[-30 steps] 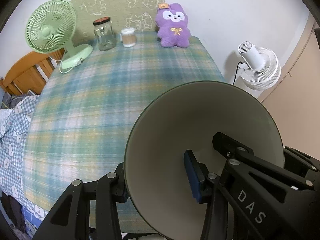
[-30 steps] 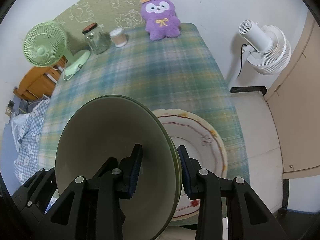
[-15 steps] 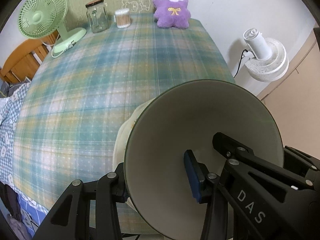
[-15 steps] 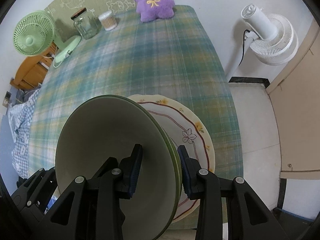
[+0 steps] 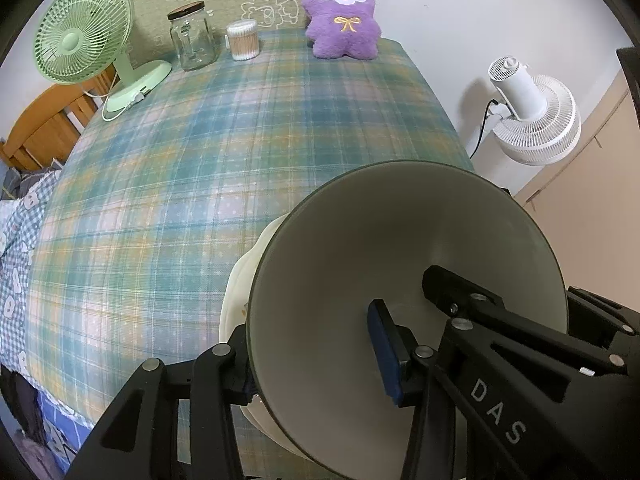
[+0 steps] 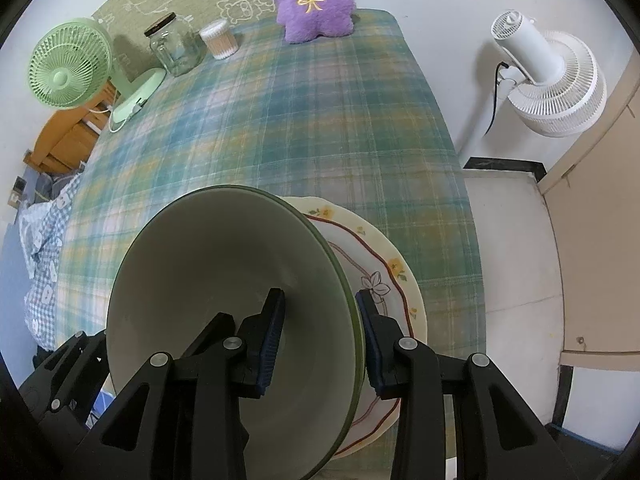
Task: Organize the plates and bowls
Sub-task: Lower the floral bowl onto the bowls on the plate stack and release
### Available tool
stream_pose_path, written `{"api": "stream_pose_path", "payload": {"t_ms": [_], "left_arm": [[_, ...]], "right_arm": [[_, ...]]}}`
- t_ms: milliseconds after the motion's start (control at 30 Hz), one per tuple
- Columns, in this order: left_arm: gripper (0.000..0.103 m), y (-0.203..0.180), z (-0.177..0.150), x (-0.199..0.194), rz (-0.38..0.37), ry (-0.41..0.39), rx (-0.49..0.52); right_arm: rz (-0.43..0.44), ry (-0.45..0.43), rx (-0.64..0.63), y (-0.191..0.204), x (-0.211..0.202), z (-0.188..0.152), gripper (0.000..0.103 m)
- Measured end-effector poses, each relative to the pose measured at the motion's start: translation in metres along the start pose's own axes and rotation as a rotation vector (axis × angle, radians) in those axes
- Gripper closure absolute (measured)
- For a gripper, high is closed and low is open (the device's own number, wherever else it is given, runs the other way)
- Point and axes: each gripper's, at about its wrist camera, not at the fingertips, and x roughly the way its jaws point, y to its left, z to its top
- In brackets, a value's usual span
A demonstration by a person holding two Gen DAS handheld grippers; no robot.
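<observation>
Plaid green-blue tablecloth (image 5: 224, 168) covers the table against a white wall. Far left: mint-green desk fan (image 5: 86, 40), then a clear glass jar with a dark lid (image 5: 192, 36), a round tub of cotton swabs (image 5: 243, 40), a purple plush bunny (image 5: 342, 20) at the back edge. Off the right side, a white floor fan (image 5: 528, 120).

Left wrist view: left gripper (image 5: 316, 356) is clamped on the rim of a grey-green ceramic bowl (image 5: 380, 264), one blue pad (image 5: 386, 356) inside the bowl, the other finger outside and mostly hidden by the wall. Bowl is tilted, opening toward the camera, held over a cream plate edge (image 5: 236, 300) near the table's front right.

Right wrist view: right gripper (image 6: 320, 344) pinches the rim of a second grey-green ceramic bowl (image 6: 208, 280), pads on both faces of the wall. Just right of and behind it, a cream scalloped plate with red line and flower print (image 6: 388, 276) lies on the cloth at the near edge. Can't tell whether either bowl touches the plate.
</observation>
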Motion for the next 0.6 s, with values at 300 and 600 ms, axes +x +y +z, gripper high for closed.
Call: {"api": "stream_pose_path", "payload": {"t_ms": [300,600], "left_arm": [[0.042,-0.001,-0.006,-0.006,-0.007,-0.033,0.023],[0.032,0.002,-0.006,-0.026,0.028,-0.075,0.032]], "right_arm": [[-0.011,-0.026,-0.018,0.001,-0.007,-0.007,0.062],[-0.015,-0.072,-0.018,0.002,-0.031,-0.01,0.04]]}}
